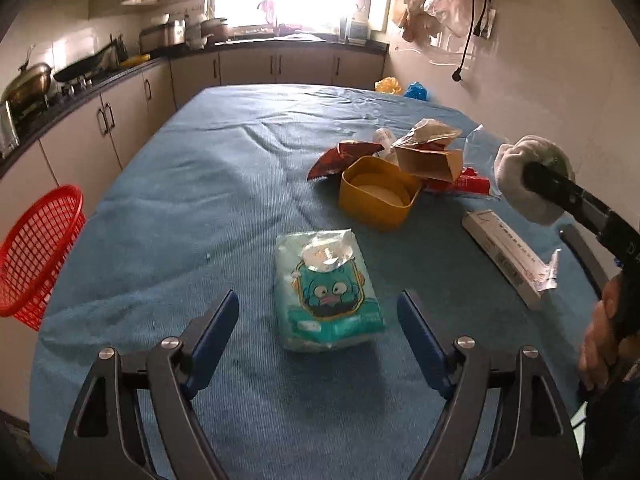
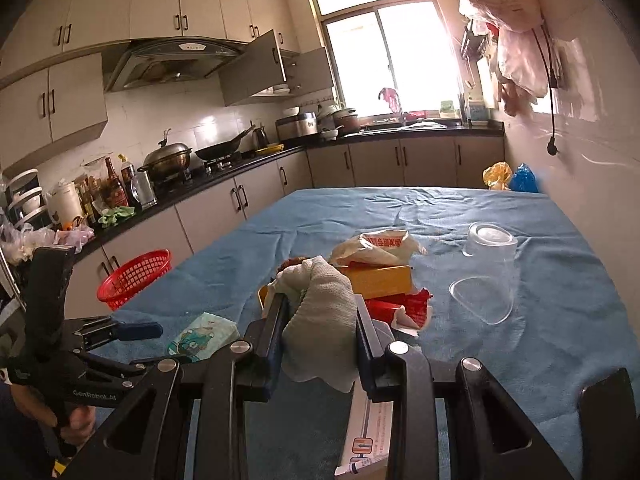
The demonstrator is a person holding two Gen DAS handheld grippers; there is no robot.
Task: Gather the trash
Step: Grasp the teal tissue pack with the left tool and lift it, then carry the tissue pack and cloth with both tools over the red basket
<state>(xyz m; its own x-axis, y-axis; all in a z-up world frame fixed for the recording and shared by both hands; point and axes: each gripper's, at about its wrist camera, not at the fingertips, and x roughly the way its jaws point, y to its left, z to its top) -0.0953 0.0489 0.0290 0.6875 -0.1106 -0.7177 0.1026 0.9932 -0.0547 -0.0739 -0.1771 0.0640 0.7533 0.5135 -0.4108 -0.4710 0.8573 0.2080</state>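
Trash lies scattered on the blue-covered bench (image 1: 168, 184). A teal tissue pack (image 1: 328, 296) sits directly ahead of the left gripper (image 1: 318, 314), between its wide, empty jaws, long axis running away from them. The right gripper (image 2: 320, 320) has its jaws clamped on a grey rag (image 2: 326, 320), farther off. The red basket (image 1: 36, 252) waits at the left edge.

Table (image 1: 168, 184) under a rumpled blue cloth (image 1: 248, 128). Tissue pack (image 1: 328, 292) lies flat near centre. At its 1 o'clock – yellow tub (image 1: 376, 196), touching a trash heap: red wrapper (image 1: 340, 156), brown box (image 1: 430, 162), clear bags (image 1: 428, 130). White carton (image 1: 504, 256) at 3 o'clock, apart from the pack. Clear cup (image 2: 486, 268) on its side – right of the heap in the right wrist view.
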